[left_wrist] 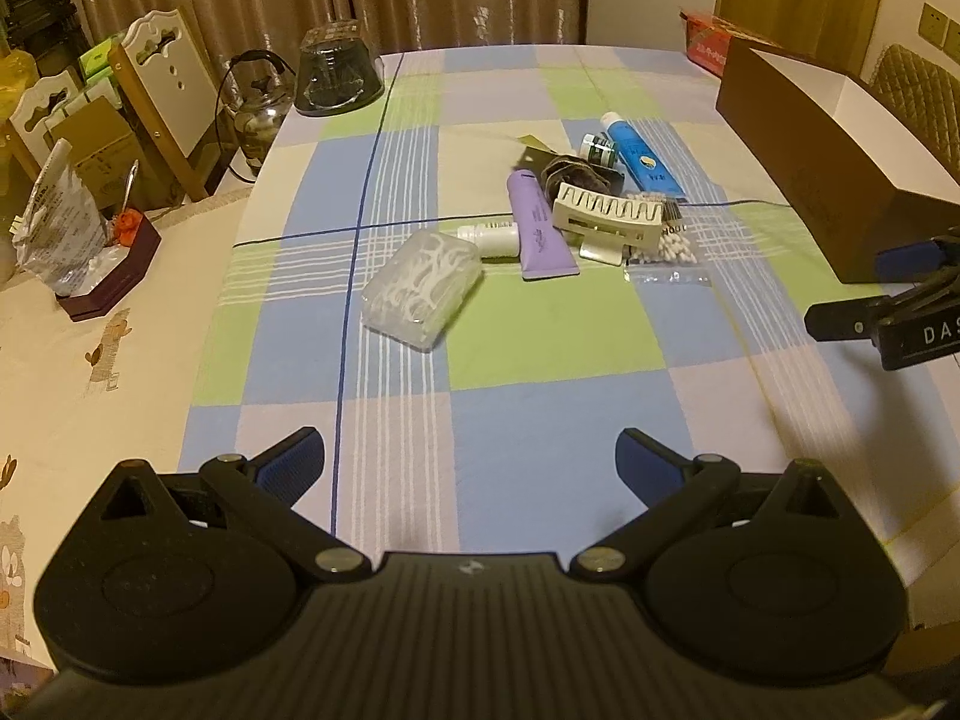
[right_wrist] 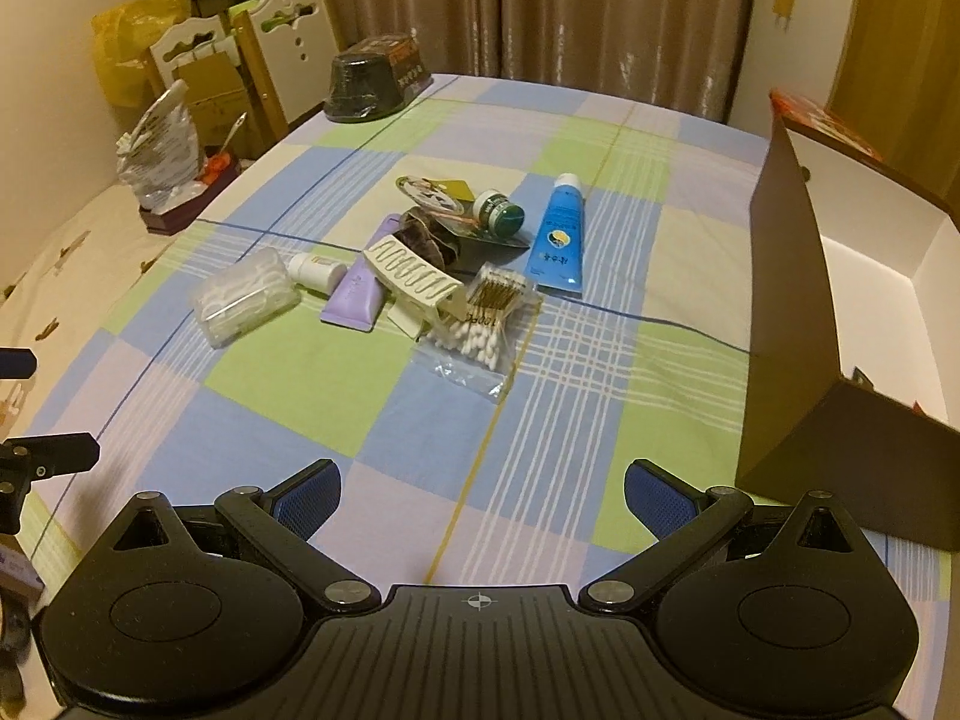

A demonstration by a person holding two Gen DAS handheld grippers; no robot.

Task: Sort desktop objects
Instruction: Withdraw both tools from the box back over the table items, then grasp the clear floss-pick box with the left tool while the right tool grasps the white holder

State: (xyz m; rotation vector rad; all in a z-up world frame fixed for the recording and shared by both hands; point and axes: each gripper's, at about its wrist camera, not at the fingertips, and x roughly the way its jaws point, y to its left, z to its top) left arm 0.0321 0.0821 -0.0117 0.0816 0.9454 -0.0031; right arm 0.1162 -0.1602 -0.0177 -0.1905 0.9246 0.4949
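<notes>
- Hovering low over the near edge of the checked tablecloth [right_wrist: 312, 396], both grippers empty: left gripper [left_wrist: 470, 457] jaws spread wide, right gripper [right_wrist: 482, 489] jaws spread wide too, nothing between either pair.
- Pile of toiletries sits ahead of both, mid-table, well apart from the fingertips; nothing sorted yet, judging by the bare white inside of the open box.
- Nearest items: clear floss-pick box [left_wrist: 422, 290] lies ahead and slightly left of the left gripper; bag of cotton swabs [right_wrist: 480, 333] lies almost straight ahead of the right gripper.
- Swab bag's long axis runs roughly away from the right gripper, tilted a bit right; jaws would likely close across it with little wrist turn.
- Behind those: purple tube [left_wrist: 540, 227], small white bottle [left_wrist: 489, 238], cream hair claw clip [right_wrist: 414, 279] resting across the tube and touching the swabs.
- Further back: blue tube [right_wrist: 559, 234], long axis pointing away; small green-capped jar [right_wrist: 501, 213]; dark flat packets under it, hard to identify.
- Brown open box [right_wrist: 792, 300] stands on the right, just beside the right gripper, so the right hand looks the handier one for drop-offs.
- Far end: dark wrapped bowl [left_wrist: 339, 69], curtains [right_wrist: 600, 6], white chairs [left_wrist: 165, 78] and clutter at left.
</notes>
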